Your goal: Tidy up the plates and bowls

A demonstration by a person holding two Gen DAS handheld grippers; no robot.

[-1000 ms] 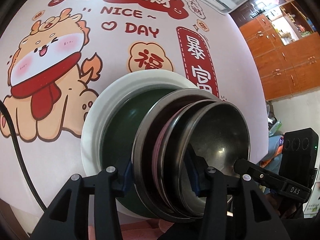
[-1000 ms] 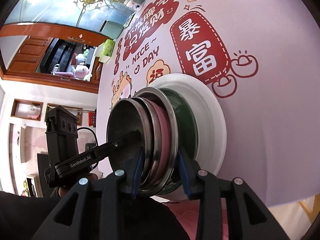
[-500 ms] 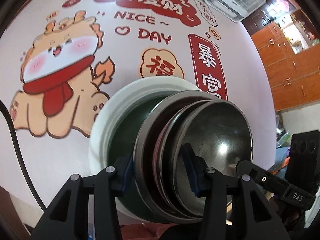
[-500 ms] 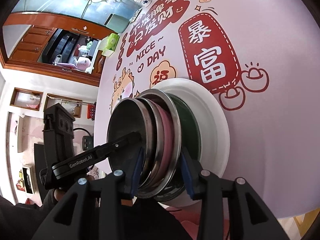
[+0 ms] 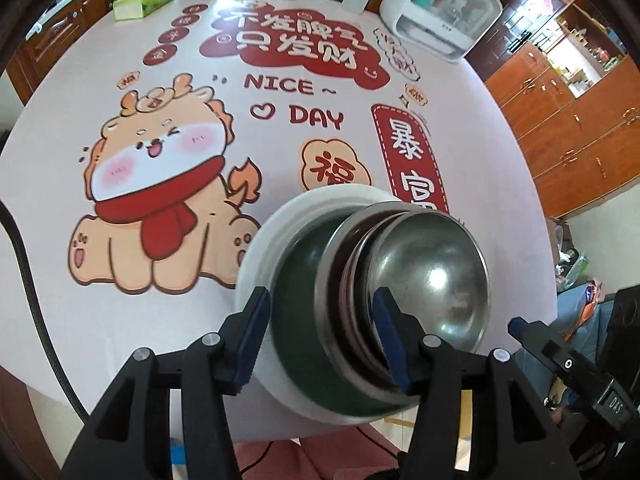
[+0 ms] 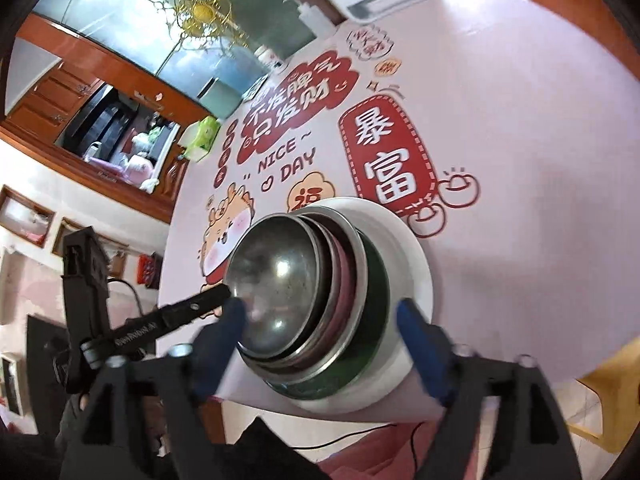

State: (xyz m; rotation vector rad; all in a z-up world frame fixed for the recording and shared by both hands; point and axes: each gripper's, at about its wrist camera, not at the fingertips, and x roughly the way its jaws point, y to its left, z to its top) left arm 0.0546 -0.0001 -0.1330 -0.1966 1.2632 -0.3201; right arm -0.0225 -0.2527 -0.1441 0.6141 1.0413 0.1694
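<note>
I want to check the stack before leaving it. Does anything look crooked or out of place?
Mostly tidy. The steel bowl and the dishes under it sit off-centre on the white plate, towards the table's near edge, and the plate itself lies close to that edge.

The left hand-held gripper (image 5: pixel 322 336) is matte black plastic, with two angular arms ending in blue ribbed pads (image 5: pixel 256 332) and round silver screws at the joints. The right hand-held gripper (image 6: pixel 320 344) has the same black frame, blue pads (image 6: pixel 424 352) and silver screws; its side arm carries white "DAS" lettering. The left one's side arm bears white lettering too.
</note>
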